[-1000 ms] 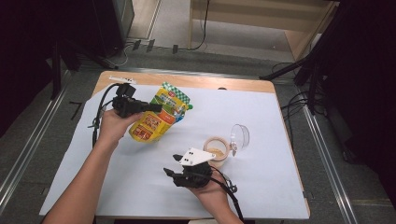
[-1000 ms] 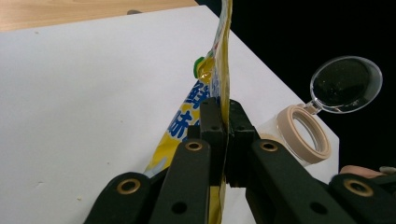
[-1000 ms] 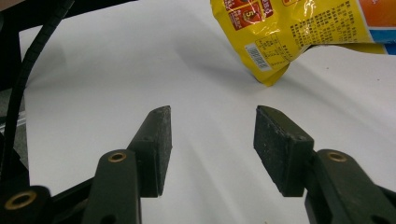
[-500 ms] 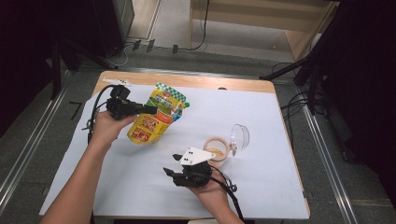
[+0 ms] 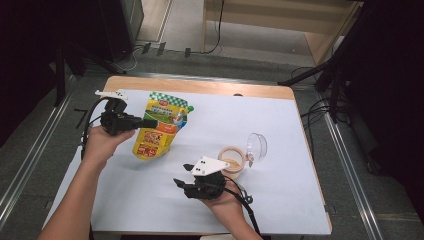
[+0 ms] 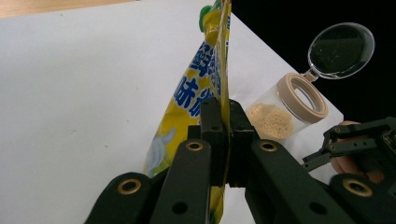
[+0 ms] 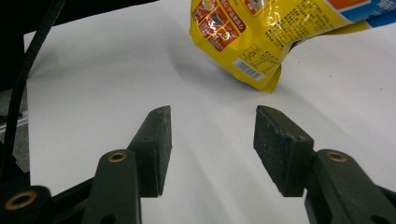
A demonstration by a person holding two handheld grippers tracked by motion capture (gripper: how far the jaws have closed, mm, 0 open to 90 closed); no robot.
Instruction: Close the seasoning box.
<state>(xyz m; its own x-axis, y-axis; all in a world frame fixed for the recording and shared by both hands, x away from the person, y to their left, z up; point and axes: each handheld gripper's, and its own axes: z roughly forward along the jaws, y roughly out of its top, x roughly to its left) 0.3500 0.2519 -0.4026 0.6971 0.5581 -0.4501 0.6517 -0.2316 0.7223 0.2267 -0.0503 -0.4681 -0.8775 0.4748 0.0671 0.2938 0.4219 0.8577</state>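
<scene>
One pouch (image 5: 159,125), one jar (image 5: 233,161)

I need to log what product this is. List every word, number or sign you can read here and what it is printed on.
Yellow pouch, blue characters on its front: "鲜味", the rest cut off by the left gripper jaws clamped on it.
Yellow pouch back: fine print, red panel and barcode, too small to read.
Clear jar: no label seen.

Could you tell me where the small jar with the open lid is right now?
In the high view the jar stands right of centre on the white sheet, just beyond the right gripper and to the right of the yellow pouch.
</scene>
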